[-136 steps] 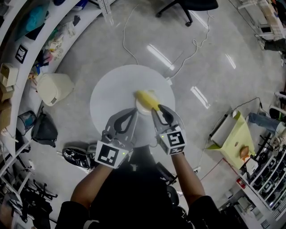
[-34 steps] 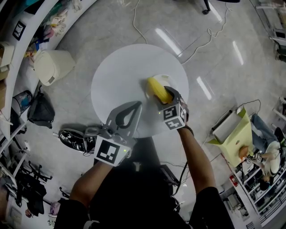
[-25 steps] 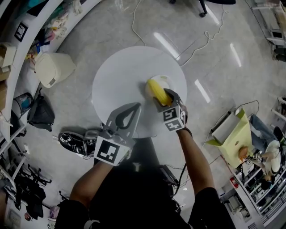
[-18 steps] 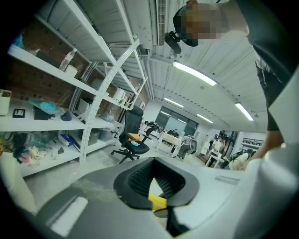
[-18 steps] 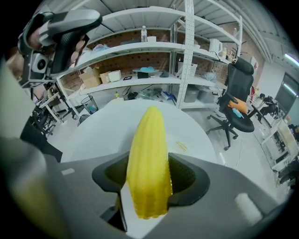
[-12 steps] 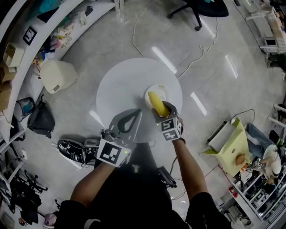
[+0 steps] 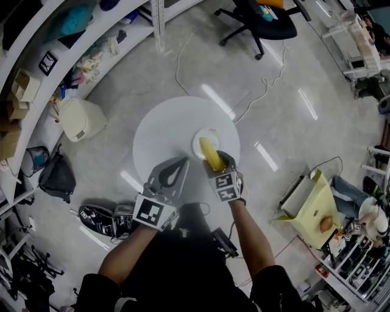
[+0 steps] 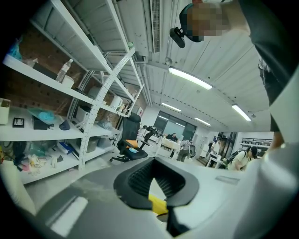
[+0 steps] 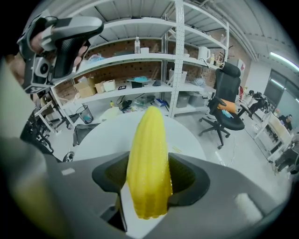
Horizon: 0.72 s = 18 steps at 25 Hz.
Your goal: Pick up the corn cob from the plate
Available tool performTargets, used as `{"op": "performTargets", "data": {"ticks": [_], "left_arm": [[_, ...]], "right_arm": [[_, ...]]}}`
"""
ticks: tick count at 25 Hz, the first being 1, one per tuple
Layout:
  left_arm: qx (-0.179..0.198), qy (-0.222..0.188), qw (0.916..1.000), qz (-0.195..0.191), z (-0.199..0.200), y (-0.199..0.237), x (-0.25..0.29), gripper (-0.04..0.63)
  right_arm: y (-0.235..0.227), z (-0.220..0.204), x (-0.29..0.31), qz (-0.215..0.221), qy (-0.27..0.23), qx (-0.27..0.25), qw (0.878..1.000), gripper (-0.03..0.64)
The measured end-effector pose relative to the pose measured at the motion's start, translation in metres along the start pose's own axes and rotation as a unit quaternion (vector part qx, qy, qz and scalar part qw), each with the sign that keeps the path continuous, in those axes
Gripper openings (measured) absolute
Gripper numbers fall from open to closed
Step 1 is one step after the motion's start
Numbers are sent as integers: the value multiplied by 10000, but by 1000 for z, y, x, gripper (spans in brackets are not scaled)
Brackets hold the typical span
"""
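A yellow corn cob (image 7: 211, 153) is held above the white plate (image 7: 201, 138), which sits on the round white table (image 7: 164, 128). My right gripper (image 7: 216, 162) is shut on the cob's near end. In the right gripper view the cob (image 9: 148, 158) stands up between the black pads, with the table (image 9: 105, 135) below it. My left gripper (image 7: 180, 163) hovers over the table's near edge, to the left of the right one, jaws shut and empty. Through its loop in the left gripper view (image 8: 156, 161) a bit of the cob (image 8: 158, 204) shows.
A cream bin (image 7: 78, 119), a black bag (image 7: 58, 177) and shoes (image 7: 97, 213) lie on the floor at the left by curved shelves. An office chair (image 7: 259, 15) stands at the back. A cable (image 7: 268, 79) runs across the floor, and a yellow-green box (image 7: 311, 201) sits at the right.
My right gripper has lifted the corn cob up off the plate. The left gripper has risen alongside it, still shut.
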State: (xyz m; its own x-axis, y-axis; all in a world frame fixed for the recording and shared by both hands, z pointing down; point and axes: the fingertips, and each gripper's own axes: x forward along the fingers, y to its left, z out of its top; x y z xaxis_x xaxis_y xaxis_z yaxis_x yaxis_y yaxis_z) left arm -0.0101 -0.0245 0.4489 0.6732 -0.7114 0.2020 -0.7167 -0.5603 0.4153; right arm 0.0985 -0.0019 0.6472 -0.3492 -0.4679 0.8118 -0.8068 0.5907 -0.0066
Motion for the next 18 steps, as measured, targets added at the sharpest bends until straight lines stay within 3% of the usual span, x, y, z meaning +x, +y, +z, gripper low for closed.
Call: {"op": "performTargets", "data": {"ticks": [7,18], "left_arm": [[314,-269,9991,-124,21,-13,-10,0],[352,-445,9983,-134,43,-25,-27,0]], "right_arm": [[4,9,-23,-143,-198,137,9996,252],[10,34,-58,-351,-549,177,9977,252]]}}
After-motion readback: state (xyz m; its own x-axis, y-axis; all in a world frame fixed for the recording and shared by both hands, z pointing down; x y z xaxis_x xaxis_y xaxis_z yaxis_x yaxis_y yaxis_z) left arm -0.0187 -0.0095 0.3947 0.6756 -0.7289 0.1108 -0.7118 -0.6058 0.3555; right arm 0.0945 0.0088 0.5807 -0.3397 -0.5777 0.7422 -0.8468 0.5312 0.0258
